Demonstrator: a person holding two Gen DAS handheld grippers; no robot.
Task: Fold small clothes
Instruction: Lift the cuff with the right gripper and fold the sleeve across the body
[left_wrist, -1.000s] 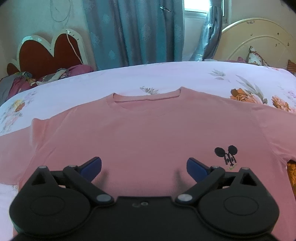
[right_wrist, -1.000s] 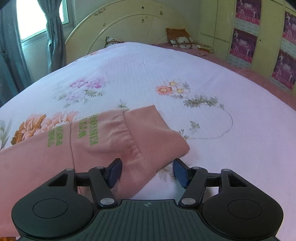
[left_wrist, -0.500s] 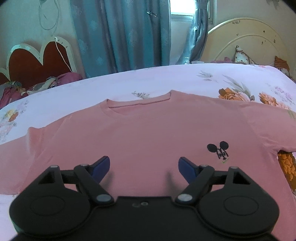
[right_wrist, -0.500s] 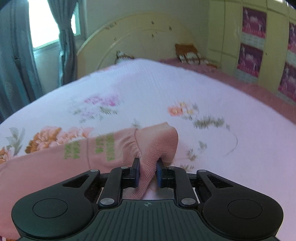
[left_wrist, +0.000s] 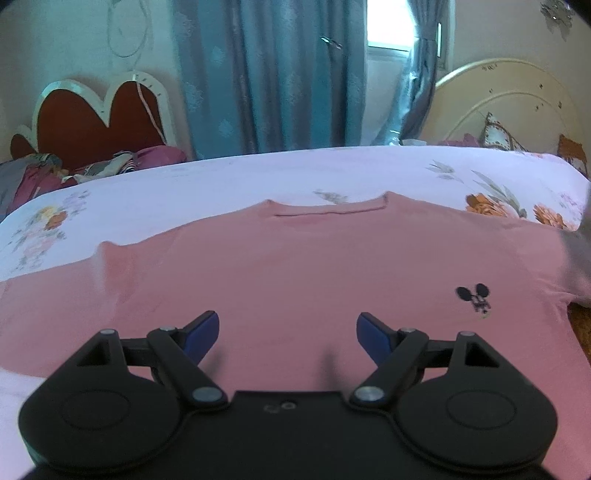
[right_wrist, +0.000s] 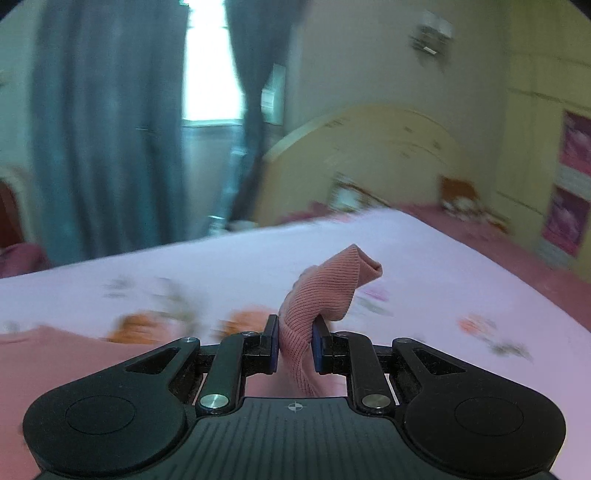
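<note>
A pink long-sleeved shirt (left_wrist: 317, 273) lies spread flat on the bed, neckline at the far side and a small black mouse print (left_wrist: 474, 297) on its right chest. Over the shirt's lower middle my left gripper (left_wrist: 287, 332) stands open, with only flat cloth below its blue fingertips (left_wrist: 201, 330). My right gripper (right_wrist: 294, 345) is shut on the ribbed sleeve cuff (right_wrist: 325, 291), which is lifted off the bed and sticks up between the pads (right_wrist: 317, 350). The right wrist view is blurred by motion. A blurred grey shape enters the left wrist view at its right edge.
The bed has a white floral sheet (left_wrist: 207, 184). A cream headboard (right_wrist: 369, 155) and pillows stand at the right, blue curtains (left_wrist: 273, 77) and a window behind. A red heart-shaped headboard (left_wrist: 96, 118) with piled bedding is at the far left.
My right gripper closed on the sleeve cuff, then lifted it off the bed and swung it left. My left gripper narrowed a little and shifted over the shirt.
</note>
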